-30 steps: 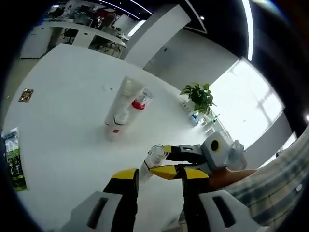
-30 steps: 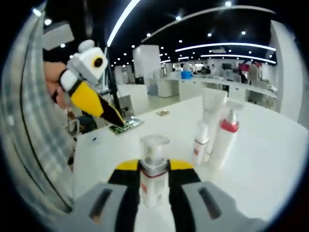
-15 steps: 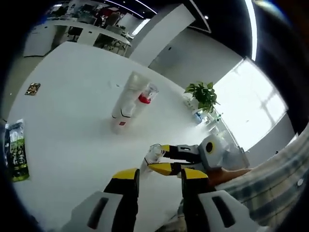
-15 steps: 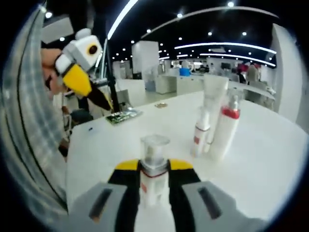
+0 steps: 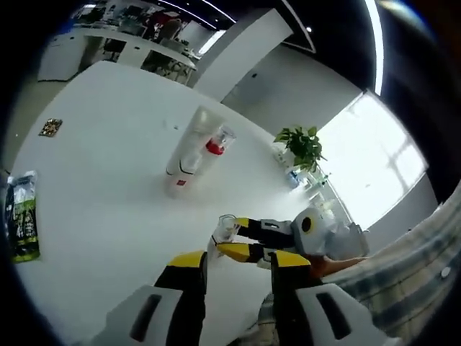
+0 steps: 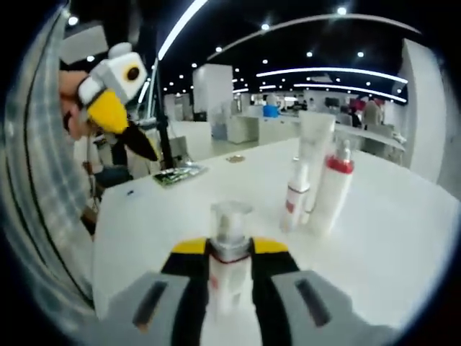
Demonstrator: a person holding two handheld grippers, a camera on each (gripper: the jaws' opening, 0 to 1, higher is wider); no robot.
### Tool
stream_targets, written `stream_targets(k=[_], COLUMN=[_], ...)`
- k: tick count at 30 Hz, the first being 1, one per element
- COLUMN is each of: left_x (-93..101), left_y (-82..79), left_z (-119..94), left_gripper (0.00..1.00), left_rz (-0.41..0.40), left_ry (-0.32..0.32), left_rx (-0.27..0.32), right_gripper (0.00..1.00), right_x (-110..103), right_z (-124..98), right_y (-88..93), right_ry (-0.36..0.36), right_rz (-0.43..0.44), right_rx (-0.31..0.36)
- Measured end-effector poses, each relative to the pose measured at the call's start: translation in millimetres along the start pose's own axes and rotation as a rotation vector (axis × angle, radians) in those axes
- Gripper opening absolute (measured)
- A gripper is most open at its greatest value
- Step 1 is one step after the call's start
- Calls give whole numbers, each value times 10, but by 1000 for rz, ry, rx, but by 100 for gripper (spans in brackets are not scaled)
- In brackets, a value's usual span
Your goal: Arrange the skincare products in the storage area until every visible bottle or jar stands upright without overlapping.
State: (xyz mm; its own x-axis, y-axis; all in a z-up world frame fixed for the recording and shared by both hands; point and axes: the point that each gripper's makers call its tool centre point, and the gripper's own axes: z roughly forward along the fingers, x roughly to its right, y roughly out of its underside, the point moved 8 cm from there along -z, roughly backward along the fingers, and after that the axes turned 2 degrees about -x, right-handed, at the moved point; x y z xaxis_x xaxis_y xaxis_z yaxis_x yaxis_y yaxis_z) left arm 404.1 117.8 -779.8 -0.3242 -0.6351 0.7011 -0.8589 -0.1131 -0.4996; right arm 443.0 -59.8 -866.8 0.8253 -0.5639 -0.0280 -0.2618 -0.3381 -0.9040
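Right claw (image 6: 229, 254) around upright pump bottle (image 6: 229, 245)

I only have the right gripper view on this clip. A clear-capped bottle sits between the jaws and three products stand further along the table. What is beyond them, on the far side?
Observer: In the left gripper view a potted green plant stands past the table's far edge, by a bright window.
Operator: Is the bottle really gripped, or only framed by the jaws?
Observer: From the left gripper view the right gripper has its yellow jaws closed on the clear-capped bottle, one on each side.
Operator: And the left gripper, is it carrying anything?
Observer: No. Its own view shows the left gripper with jaws apart and nothing between them.
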Motion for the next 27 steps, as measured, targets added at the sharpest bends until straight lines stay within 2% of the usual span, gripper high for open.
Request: stream_targets(k=[2,3,6,15,22,27], left_x=[6,13,14,13,20,18], left_y=[2,10,33,78,128,179], left_z=[3,5,3,9,6,20], left_gripper=[36,36,36,35,35,35], left_rz=[-4,-3,1,-2,0,-16], left_ry=[4,5,3,-4,-7,-3], left_rx=[3,2,-6,-15,-18,-19], right_gripper=[19,19,19,19,19,19], right_x=[-25,-34,-26,46,64,58], right_z=[-7,-13,-81,-101,-143,-178], right_y=[102,125,114,50,68,65], right_ry=[-7,-9,3,23,37,29], right_rz=[-25,-30,4,16,25,59], right_rx=[-55,-56,-33,-11,-11,1])
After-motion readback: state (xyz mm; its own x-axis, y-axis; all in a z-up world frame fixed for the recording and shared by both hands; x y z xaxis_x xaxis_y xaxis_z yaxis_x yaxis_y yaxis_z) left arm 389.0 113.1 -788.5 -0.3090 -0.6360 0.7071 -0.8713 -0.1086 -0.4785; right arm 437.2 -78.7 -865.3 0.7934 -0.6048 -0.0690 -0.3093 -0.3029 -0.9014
